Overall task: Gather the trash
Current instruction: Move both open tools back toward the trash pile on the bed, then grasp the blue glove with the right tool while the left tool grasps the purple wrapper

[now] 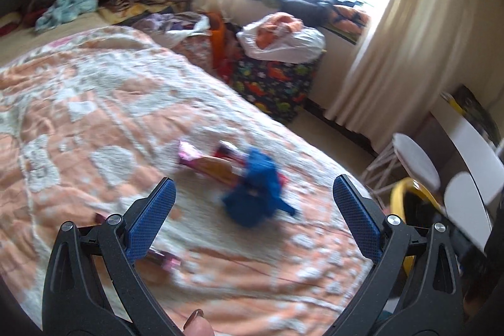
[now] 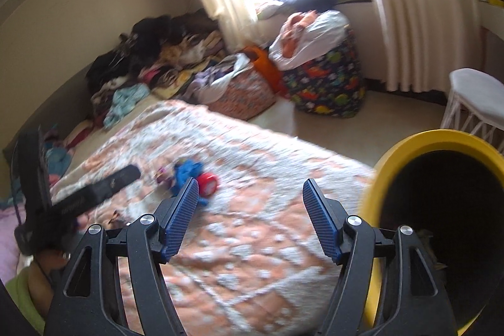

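With both the left gripper (image 1: 253,203) and right gripper (image 2: 250,207) gaping empty, we risk snagging the bedspread (image 1: 94,115) beneath the blue scrap (image 1: 258,191) — a deep scoop would do it.

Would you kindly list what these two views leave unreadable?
- Wrappers, left wrist view: motion blur, partly behind the blue cloth; print illegible.
- Yellow bin contents, right wrist view: interior too dark.
- Small wrapper, left wrist view: mostly hidden by the left gripper finger.
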